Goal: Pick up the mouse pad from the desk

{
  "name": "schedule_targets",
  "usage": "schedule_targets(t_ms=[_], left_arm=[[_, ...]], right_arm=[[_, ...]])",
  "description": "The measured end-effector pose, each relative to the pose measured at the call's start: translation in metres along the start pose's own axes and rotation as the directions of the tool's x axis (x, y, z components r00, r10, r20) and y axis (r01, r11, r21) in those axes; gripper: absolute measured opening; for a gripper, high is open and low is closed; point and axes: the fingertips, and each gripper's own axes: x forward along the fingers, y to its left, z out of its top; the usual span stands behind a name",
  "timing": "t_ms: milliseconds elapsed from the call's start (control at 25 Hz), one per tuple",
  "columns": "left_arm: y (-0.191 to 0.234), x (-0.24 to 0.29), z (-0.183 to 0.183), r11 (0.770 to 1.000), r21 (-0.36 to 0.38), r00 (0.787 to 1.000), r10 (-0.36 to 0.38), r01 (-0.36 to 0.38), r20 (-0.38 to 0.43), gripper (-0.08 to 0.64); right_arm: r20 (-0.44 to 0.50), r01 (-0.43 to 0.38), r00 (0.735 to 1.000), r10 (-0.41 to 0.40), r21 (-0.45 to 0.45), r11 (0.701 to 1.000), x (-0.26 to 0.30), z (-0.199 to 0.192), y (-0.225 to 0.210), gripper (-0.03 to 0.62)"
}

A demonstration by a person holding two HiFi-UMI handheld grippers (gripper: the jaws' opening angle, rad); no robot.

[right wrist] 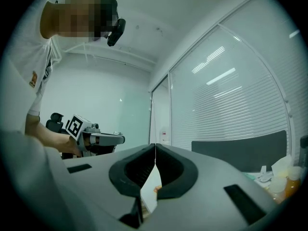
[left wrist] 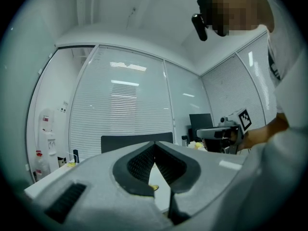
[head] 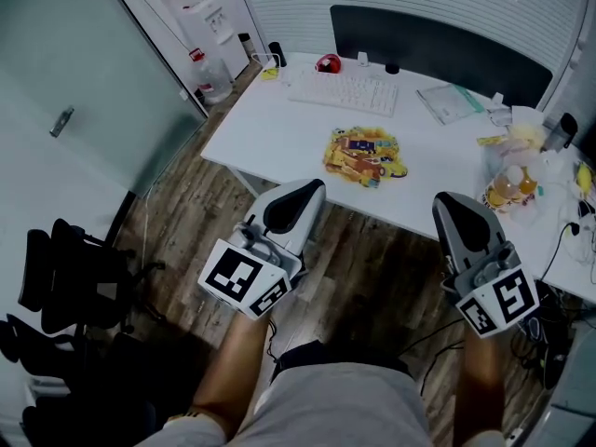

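The mouse pad (head: 365,156), bright yellow-orange with a busy print, lies flat near the front edge of the white desk (head: 279,128). Both grippers hover over the wooden floor in front of the desk, short of its edge and apart from the pad. My left gripper (head: 312,186) points at the desk's front left part, and its jaws meet with nothing between them (left wrist: 154,143). My right gripper (head: 445,201) is level with it further right, also shut and empty (right wrist: 155,146). Each gripper view shows the other gripper off to one side.
On the desk are a white keyboard (head: 343,91), a red mouse (head: 327,63), a paper sheet (head: 450,101) and a bag of bottles (head: 512,180) at the right. A dark partition (head: 438,49) backs the desk. A black office chair (head: 65,277) stands left; a water dispenser (head: 200,26) is behind it.
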Motion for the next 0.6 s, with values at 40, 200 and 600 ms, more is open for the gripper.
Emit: schedule_targets(t_ms=[40, 200, 600], left_arm=[[0.001, 0.004, -0.002, 1.000, -0.001, 1.000, 0.003, -0.003, -0.006, 0.015], [0.006, 0.017, -0.012, 1.000, -0.002, 0.999, 0.011, -0.012, -0.036, 0.014], [0.033, 0.043, -0.034, 1.000, -0.006, 0.996, 0.009, -0.009, -0.086, 0.015]], right_arm=[[-0.007, -0.001, 1.000, 0.001, -0.002, 1.000, 0.002, -0.002, -0.005, 0.012], [-0.026, -0.002, 1.000, 0.002, -0.001, 1.000, 0.010, -0.012, -0.021, 0.012], [-0.078, 0.012, 0.997, -0.012, 0.010, 1.000, 0.036, -0.034, -0.043, 0.012]])
